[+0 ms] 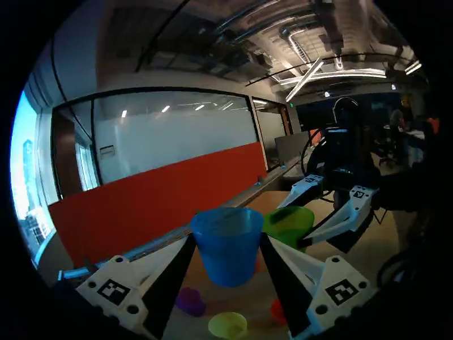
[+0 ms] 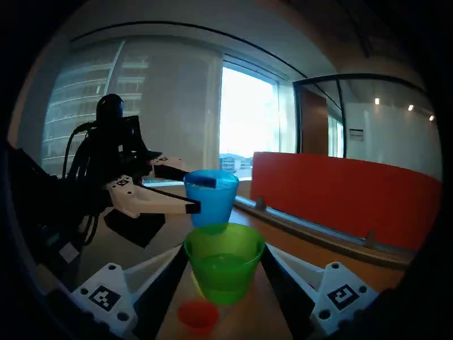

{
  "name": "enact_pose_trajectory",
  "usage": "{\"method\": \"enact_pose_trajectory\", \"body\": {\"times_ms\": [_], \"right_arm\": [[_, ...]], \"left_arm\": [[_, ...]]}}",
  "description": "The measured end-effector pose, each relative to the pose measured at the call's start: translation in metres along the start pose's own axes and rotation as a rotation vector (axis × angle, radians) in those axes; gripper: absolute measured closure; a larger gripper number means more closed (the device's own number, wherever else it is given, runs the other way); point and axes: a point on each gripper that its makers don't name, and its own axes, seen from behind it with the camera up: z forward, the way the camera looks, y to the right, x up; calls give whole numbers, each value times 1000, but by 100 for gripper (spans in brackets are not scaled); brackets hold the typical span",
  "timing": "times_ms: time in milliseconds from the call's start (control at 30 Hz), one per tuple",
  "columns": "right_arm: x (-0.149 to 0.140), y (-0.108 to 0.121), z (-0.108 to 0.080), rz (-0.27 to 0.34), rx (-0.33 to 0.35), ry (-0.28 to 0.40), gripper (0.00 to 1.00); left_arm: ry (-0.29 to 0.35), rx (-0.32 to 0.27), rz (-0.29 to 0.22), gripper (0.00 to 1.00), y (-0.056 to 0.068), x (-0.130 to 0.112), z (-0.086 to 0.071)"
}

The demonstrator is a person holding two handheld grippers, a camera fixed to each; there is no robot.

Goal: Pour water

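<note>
My left gripper (image 1: pixel 227 249) is shut on a blue cup (image 1: pixel 227 243), held upright above the wooden table (image 1: pixel 249 306). Beyond it the right gripper (image 1: pixel 303 218) holds a green cup (image 1: pixel 290 224) close to the blue cup's right rim. In the right gripper view, my right gripper (image 2: pixel 225 263) is shut on the green cup (image 2: pixel 225 266), which is upright and has some water in its bottom. Just behind it, almost touching, the left gripper (image 2: pixel 192 195) grips the blue cup (image 2: pixel 212 197). Whether the blue cup holds water is hidden.
Small cups lie on the table under the held ones: purple (image 1: pixel 191 300), yellow (image 1: pixel 227 326), red (image 1: pixel 277 310), and an orange-red one (image 2: pixel 197 315). A red partition (image 1: pixel 158 198) with a metal rail runs along the table's far edge. The holder's dark sleeve (image 2: pixel 51 198) is at left.
</note>
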Motion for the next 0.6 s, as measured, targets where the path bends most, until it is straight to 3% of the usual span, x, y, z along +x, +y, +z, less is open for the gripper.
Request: {"method": "enact_pose_trajectory", "body": {"times_ms": [300, 600], "right_arm": [[1, 3, 0, -3, -6, 0, 9], [-5, 11, 1, 0, -19, -25, 9]], "left_arm": [[-52, -18, -82, 17, 0, -19, -2], [-153, -39, -79, 17, 3, -48, -5]]}}
